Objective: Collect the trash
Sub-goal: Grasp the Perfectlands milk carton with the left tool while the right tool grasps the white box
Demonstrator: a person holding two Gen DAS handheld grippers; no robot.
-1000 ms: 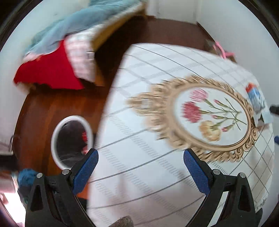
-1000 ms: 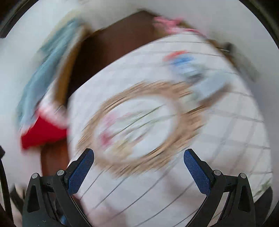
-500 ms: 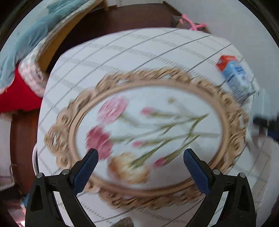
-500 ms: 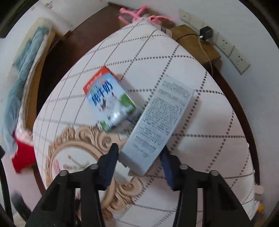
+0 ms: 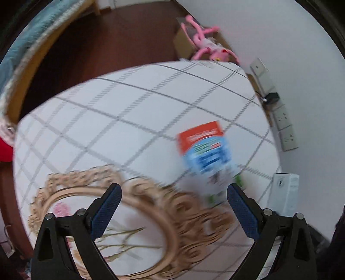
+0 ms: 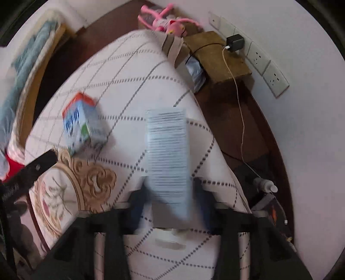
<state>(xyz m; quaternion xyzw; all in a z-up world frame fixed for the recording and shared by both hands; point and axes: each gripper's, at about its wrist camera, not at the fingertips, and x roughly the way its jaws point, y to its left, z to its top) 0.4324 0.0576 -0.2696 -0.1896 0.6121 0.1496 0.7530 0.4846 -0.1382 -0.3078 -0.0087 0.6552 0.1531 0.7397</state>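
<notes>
A red, blue and white milk carton lies on the checked tablecloth, just ahead and right of centre between my left gripper's open fingers. It also shows at the left of the right wrist view. My right gripper is shut on a long white box with printed text and holds it lifted above the cloth. That white box shows at the right edge of the left wrist view. The left gripper's arm shows at the left of the right wrist view.
A gold oval floral print lies on the cloth at the near left. A pink plush toy and a cardboard box lie beyond the table. Wall sockets with a charger and cable run along the right wall.
My left gripper has swung right, from over the oval print toward the milk carton. My right gripper has closed on the white box and lifted it off the cloth.
</notes>
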